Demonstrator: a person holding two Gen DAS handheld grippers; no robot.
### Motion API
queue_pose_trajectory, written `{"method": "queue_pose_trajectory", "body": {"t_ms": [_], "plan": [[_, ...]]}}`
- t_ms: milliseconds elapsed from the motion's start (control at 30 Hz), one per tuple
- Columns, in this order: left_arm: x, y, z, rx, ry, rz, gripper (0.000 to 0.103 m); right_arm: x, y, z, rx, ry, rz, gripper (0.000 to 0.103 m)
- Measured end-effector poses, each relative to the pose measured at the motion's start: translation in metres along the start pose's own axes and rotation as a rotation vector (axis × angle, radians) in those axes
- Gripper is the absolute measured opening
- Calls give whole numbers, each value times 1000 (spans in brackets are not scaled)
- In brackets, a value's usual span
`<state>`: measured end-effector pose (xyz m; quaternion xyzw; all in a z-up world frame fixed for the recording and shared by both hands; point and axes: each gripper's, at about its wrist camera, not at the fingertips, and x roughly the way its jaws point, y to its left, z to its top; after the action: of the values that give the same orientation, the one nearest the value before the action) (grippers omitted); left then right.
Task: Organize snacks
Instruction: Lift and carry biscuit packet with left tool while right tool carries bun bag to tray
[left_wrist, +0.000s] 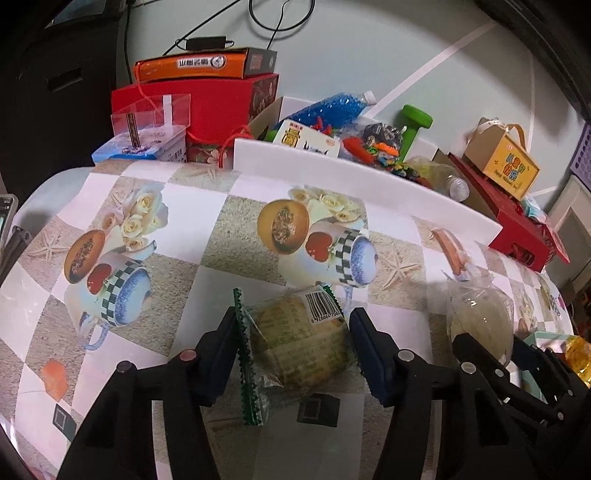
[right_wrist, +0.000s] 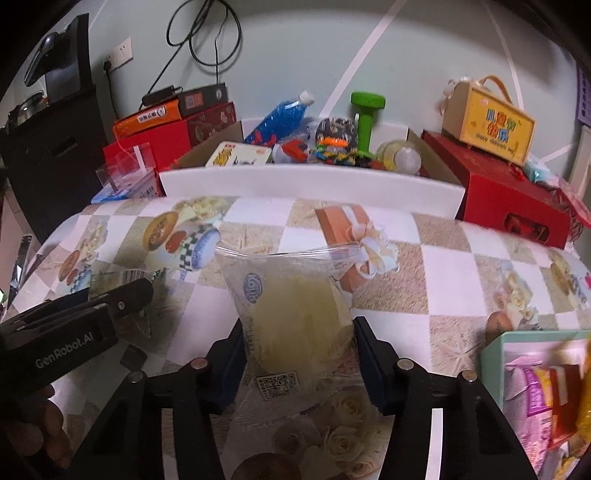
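Note:
My left gripper (left_wrist: 293, 325) is shut on a round cake in a clear wrapper with green zigzag ends and a barcode (left_wrist: 299, 339), held just above the patterned tablecloth. My right gripper (right_wrist: 299, 332) is shut on a pale yellow pastry in a clear wrapper with a QR code (right_wrist: 295, 321). The same pastry shows at the right of the left wrist view (left_wrist: 480, 317), with the right gripper's fingers (left_wrist: 480, 354) below it. The left gripper shows at the left of the right wrist view (right_wrist: 92, 314). A teal box (right_wrist: 495, 354) with several snack packets stands at the right edge.
A white tray wall (right_wrist: 310, 181) runs along the table's back. Behind it are a cardboard box of clutter with a blue bottle (right_wrist: 277, 114) and green dumbbell (right_wrist: 365, 114), red gift boxes (right_wrist: 509, 195), an orange box (left_wrist: 192, 66), and a yellow carry box (right_wrist: 487, 122).

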<state>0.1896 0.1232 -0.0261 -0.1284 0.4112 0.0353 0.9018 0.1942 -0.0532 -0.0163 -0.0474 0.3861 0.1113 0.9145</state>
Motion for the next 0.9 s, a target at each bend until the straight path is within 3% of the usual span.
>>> {"method": "queue_pose_trajectory", "body": {"t_ms": [333, 900], "plan": [[-27, -4, 7, 6, -61, -27, 61, -38, -4, 13, 9, -92, -32, 58], [-52, -24, 2, 41, -71, -114, 61, -66, -12, 11, 57, -46, -64, 58]]}}
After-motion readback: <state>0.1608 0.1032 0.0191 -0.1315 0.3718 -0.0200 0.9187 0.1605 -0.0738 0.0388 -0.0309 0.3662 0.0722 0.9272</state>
